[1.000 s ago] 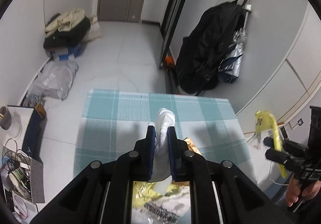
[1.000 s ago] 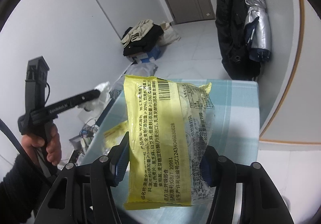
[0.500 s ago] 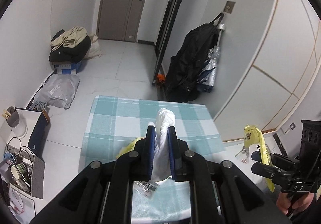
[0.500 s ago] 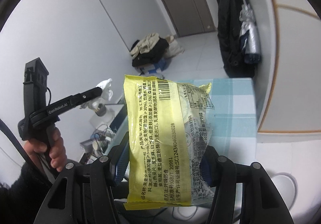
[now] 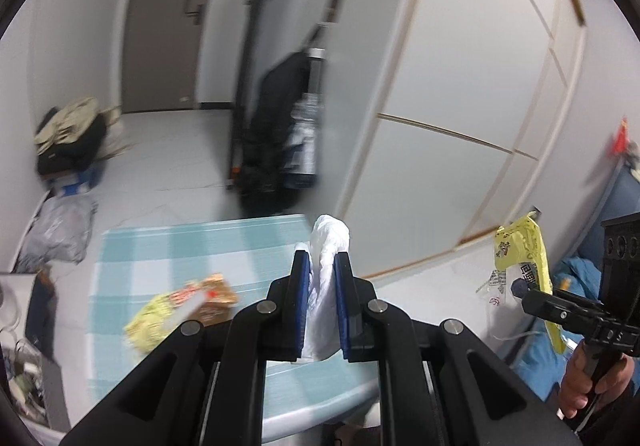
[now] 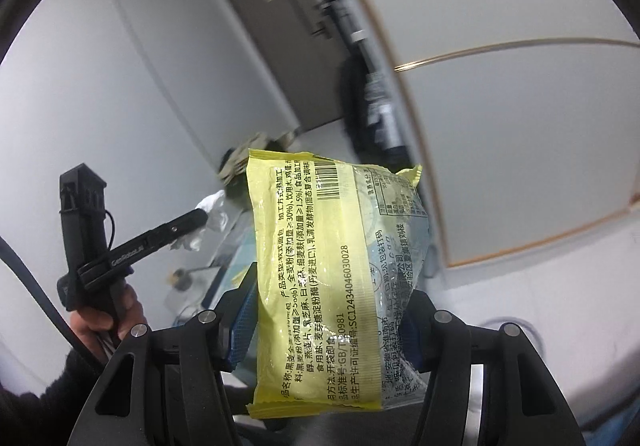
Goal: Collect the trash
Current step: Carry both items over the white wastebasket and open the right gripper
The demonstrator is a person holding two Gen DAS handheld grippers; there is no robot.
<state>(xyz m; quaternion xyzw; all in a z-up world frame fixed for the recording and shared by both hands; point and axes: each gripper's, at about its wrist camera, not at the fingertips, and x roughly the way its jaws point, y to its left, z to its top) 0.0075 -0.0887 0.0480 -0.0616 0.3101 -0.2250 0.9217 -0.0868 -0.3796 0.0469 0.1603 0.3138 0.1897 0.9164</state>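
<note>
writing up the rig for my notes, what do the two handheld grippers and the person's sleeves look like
Both grippers are matte black with angular linkage arms, silver pivot screws and flat blue pads. The left gripper has white lettering along its bar, a boxy ribbed top block and a thin black cable. The right gripper matches it. The sleeve at the left hand is dark.

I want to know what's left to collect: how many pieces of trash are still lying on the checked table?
2, as far as the blur allows: a yellow wrapper and an orange packet partly over it, both near the table's left side. The claws may hide more.
</note>
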